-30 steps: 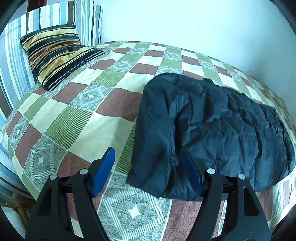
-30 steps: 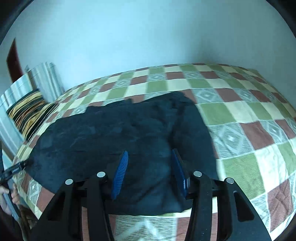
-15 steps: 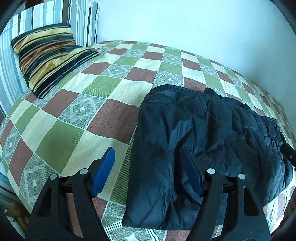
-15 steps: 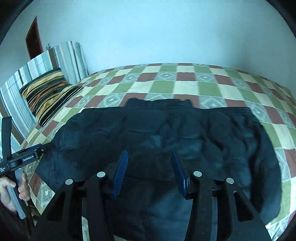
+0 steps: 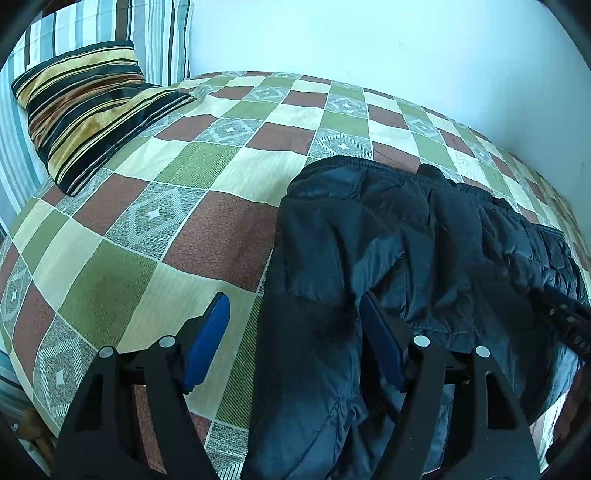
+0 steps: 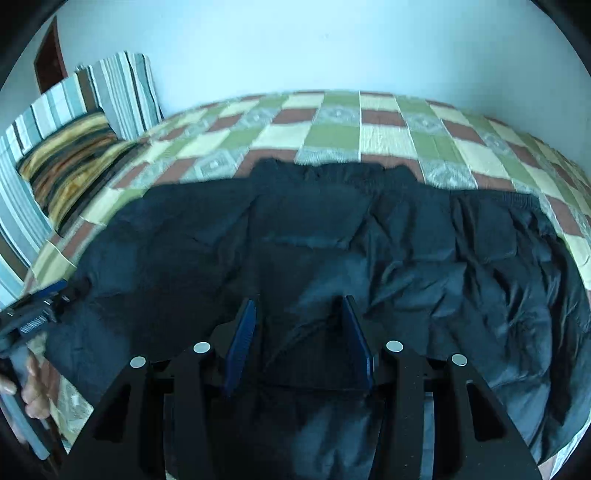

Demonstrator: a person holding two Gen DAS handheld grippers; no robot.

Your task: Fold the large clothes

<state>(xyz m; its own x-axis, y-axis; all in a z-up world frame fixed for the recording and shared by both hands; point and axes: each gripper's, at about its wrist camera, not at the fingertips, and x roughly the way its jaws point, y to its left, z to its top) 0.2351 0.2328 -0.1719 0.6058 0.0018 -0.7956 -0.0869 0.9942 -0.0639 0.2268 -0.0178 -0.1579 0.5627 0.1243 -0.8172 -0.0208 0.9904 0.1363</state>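
A dark navy puffer jacket [image 5: 406, 251] lies spread across the checkered bed; it also shows in the right wrist view [image 6: 332, 236]. My left gripper [image 5: 293, 339] is open, hovering over the jacket's left edge, its right finger over the fabric. My right gripper [image 6: 297, 332] is open over the jacket's near middle. Neither holds cloth. The left gripper shows at the left edge of the right wrist view [image 6: 33, 317], and the right gripper at the right edge of the left wrist view [image 5: 569, 325].
The bedspread [image 5: 192, 221] has green, brown and cream squares. A striped pillow [image 5: 88, 107] leans on a striped headboard cushion [image 5: 159, 33] at the far left. A pale wall [image 5: 369, 40] runs behind the bed.
Both grippers have moved forward over the jacket and swung their views; the jacket now fills more of each view. Jaws stay open.
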